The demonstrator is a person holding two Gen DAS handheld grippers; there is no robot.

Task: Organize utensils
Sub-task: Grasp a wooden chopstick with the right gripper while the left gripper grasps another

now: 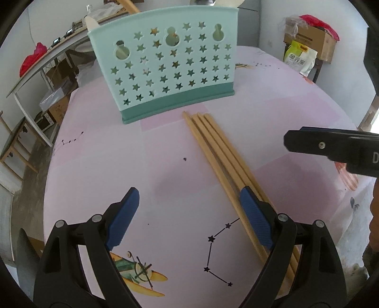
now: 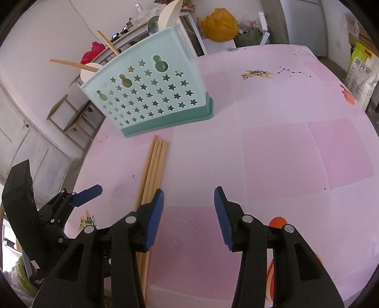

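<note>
A mint-green utensil holder (image 1: 163, 64) (image 2: 151, 94) with star-shaped holes stands upright on the pink tablecloth. Wooden chopsticks (image 2: 73, 64) and a white spoon (image 2: 169, 16) stick out of its top. Several loose wooden chopsticks (image 1: 213, 147) (image 2: 154, 165) lie side by side in front of it. My left gripper (image 1: 189, 216) is open just above the cloth; its right finger (image 1: 254, 215) lies over the chopsticks, which are not between the pads. My right gripper (image 2: 188, 218) is open over bare cloth to the right of the chopsticks, with nothing between its fingers.
The table's left edge drops to the floor, where a wooden chair (image 2: 68, 113) stands. A rice bag (image 2: 360, 73) and a cardboard box (image 1: 310, 40) sit beyond the far right edge. The right gripper's black body (image 1: 331, 147) reaches in from the right of the left wrist view.
</note>
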